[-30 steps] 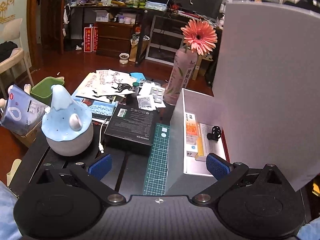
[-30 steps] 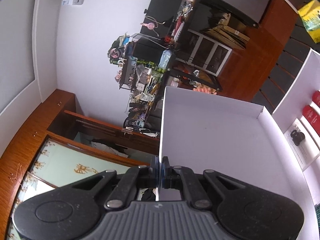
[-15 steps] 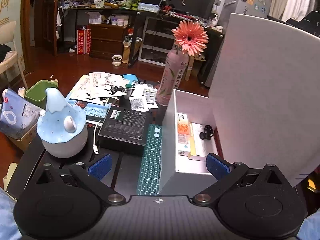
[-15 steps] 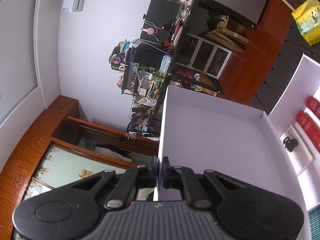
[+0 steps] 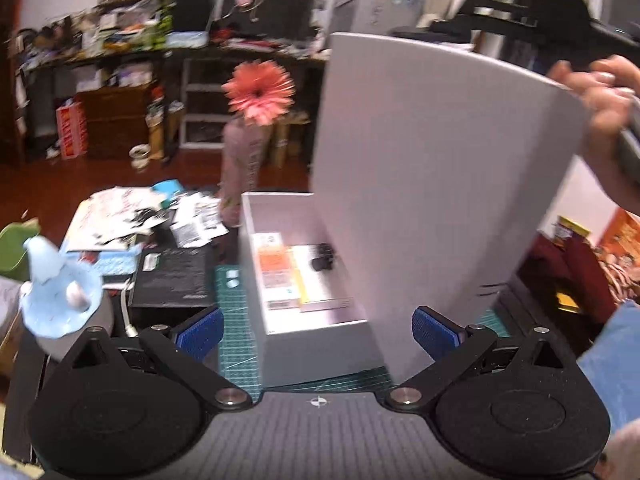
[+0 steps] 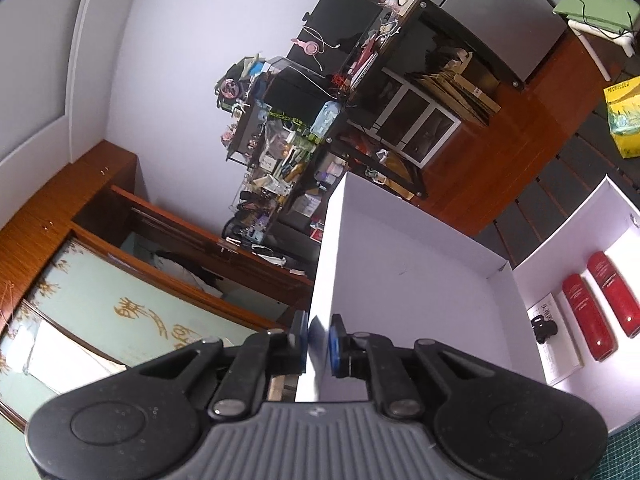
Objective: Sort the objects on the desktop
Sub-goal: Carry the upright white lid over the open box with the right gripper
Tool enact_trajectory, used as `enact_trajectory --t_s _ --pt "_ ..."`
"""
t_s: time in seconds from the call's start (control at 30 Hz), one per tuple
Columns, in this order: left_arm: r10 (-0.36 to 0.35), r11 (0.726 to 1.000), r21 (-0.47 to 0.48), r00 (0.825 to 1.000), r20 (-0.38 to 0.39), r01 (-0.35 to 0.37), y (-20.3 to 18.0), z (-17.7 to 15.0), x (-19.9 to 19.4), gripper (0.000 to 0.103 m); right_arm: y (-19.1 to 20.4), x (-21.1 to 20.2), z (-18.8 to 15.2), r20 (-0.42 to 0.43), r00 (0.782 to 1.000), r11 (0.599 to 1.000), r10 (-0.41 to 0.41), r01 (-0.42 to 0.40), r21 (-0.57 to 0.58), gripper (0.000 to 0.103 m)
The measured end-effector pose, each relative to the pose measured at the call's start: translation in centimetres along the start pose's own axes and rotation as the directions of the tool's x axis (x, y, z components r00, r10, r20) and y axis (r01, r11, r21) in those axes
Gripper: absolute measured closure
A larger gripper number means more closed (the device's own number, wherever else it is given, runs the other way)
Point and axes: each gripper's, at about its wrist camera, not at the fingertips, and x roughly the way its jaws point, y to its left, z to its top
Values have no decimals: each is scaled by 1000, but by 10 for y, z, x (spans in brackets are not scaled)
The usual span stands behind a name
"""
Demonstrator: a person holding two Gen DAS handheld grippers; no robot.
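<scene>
Meanwhile the lid (image 6: 404,280) was being let go by the right gripper (image 6: 319,339), its jaws easing apart around the edge; the left gripper (image 5: 316,330) was kept spread, empty, before the white box (image 5: 304,280).

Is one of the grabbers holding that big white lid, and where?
The right gripper has the white lid's thin edge between its pads, but its jaws are opening and a gap shows. The left gripper is open and holds nothing.

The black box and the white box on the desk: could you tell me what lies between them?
A strip of green cutting mat, seen in the left wrist view, separates black box from white box.
</scene>
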Motion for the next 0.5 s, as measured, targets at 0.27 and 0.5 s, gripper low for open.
enact_trajectory --t_s 0.27,0.5 --pt "-112 988 116 993 50 105 -26 -4 -6 2 -5 -8 6 6 1000 1000 4 -4 21 93" --pt "-228 969 112 972 63 220 -40 0 6 29 -8 -12 11 0 1000 1000 7 -7 18 92"
